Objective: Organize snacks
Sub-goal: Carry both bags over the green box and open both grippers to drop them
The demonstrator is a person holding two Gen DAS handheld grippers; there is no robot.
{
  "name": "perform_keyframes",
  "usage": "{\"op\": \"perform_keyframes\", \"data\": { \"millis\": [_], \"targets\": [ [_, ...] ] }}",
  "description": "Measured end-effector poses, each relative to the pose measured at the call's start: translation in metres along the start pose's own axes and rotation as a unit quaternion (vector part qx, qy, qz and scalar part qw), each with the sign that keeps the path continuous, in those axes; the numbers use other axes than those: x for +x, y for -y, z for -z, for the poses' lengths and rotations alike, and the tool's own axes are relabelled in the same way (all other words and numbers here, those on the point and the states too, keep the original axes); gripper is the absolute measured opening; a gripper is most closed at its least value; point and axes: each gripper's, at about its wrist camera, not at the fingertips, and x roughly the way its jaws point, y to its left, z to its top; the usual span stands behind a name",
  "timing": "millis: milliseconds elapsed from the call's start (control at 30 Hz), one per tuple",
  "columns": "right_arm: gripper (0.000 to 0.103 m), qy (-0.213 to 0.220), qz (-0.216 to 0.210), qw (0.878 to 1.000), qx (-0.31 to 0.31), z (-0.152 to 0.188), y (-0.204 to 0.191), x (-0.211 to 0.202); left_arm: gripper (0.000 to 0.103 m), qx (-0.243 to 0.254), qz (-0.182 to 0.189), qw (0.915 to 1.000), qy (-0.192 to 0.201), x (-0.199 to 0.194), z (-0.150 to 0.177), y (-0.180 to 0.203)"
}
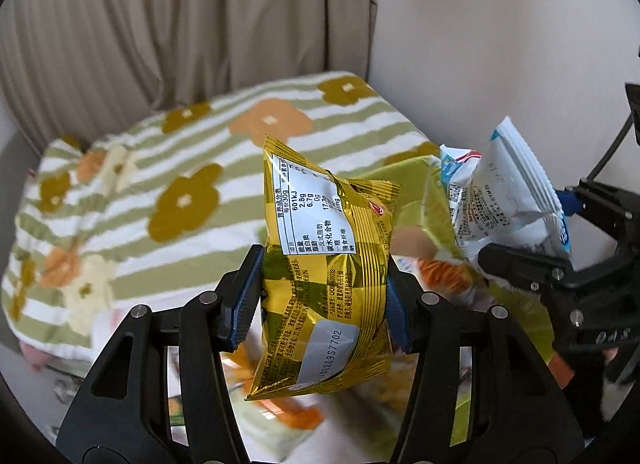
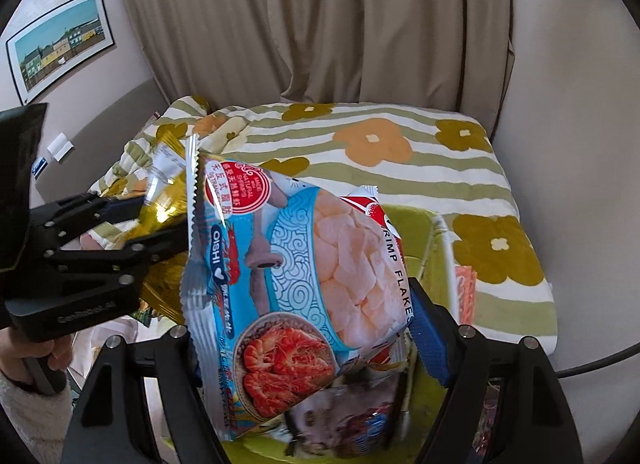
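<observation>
My left gripper (image 1: 320, 304) is shut on a gold foil snack packet (image 1: 324, 284), blue pads pressing its two sides, printed nutrition table facing me. The packet hangs upright in the air. To its right, my right gripper (image 1: 560, 232) grips a white and blue bag (image 1: 504, 199). In the right wrist view that bag is a blue shrimp flakes bag (image 2: 304, 276), and my right gripper (image 2: 312, 344) is shut on its lower part; the left pad is hidden behind it. My left gripper (image 2: 148, 227) shows at the left with the gold packet (image 2: 168, 219).
A yellow-green bin (image 2: 416, 232) with a white rim sits under both bags, more snack packets blurred inside it. Behind lies a striped floral quilt (image 1: 160, 167), backed by a beige curtain (image 2: 320, 23). A person's hand (image 2: 24, 364) holds the left gripper's handle.
</observation>
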Motion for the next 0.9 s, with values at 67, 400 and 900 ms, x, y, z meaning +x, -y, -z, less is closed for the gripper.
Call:
{"op": "perform_keyframes", "data": {
  "millis": [67, 400, 900],
  "targets": [
    [0.075, -0.003, -0.004, 1.000, 0.010, 0.000, 0.011, 0.004, 0.051, -0.009, 0.009, 0.9997, -0.019, 0.017, -0.005, 0.004],
    [0.075, -0.021, -0.020, 0.998, 0.048, 0.000, 0.045, 0.025, 0.103, -0.015, -0.006, 0.9972, -0.072, 0.082, -0.021, 0.014],
    [0.076, -0.048, -0.004, 0.999, 0.024, -0.008, 0.041, 0.044, 0.103, -0.061, -0.015, 0.9962, -0.061, 0.044, 0.003, -0.025]
  ]
}}
